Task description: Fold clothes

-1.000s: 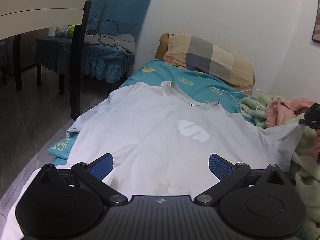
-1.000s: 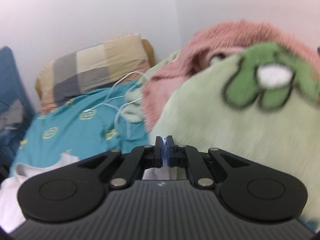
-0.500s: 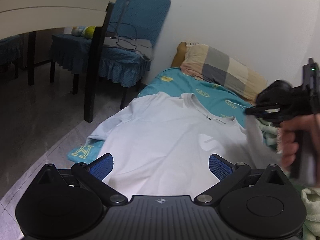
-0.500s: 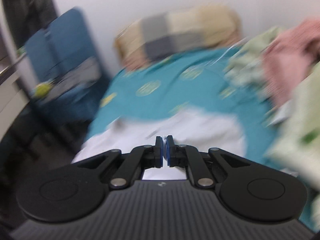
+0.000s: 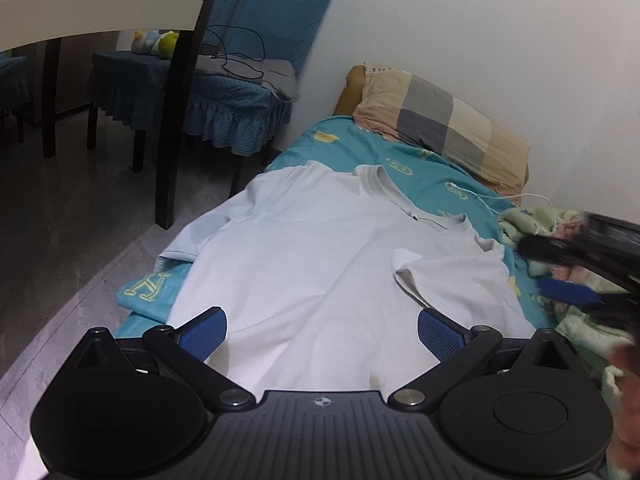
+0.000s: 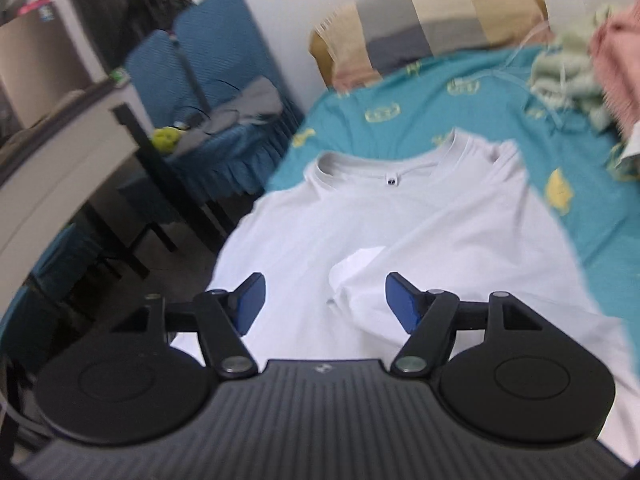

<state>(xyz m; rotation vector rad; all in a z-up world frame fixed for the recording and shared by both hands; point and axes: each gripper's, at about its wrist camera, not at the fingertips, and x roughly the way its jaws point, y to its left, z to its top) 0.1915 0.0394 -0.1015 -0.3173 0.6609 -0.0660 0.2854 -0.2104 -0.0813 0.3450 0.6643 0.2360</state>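
Note:
A pale white T-shirt (image 5: pixel 320 264) lies front up on the teal bed sheet (image 5: pixel 404 160), collar toward the pillow. Its right sleeve (image 5: pixel 440 276) is folded inward over the chest; the left sleeve (image 5: pixel 192 240) hangs off the bed's left edge. My left gripper (image 5: pixel 322 332) is open and empty above the shirt's lower part. My right gripper (image 6: pixel 324 306) is open and empty just above the folded sleeve (image 6: pixel 360 268); it also shows blurred at the right in the left wrist view (image 5: pixel 576 276). The shirt (image 6: pixel 420 232) fills the right wrist view.
A checked pillow (image 5: pixel 440 128) lies at the head of the bed. Green and pink blankets (image 5: pixel 560 232) are heaped on the right with a white cable (image 5: pixel 492 200). Blue-covered chairs (image 5: pixel 240 92) and a dark table leg (image 5: pixel 180 120) stand on the floor to the left.
My right gripper carried the right sleeve across onto the chest, then opened and let it go. The left gripper stayed open and drew back slightly.

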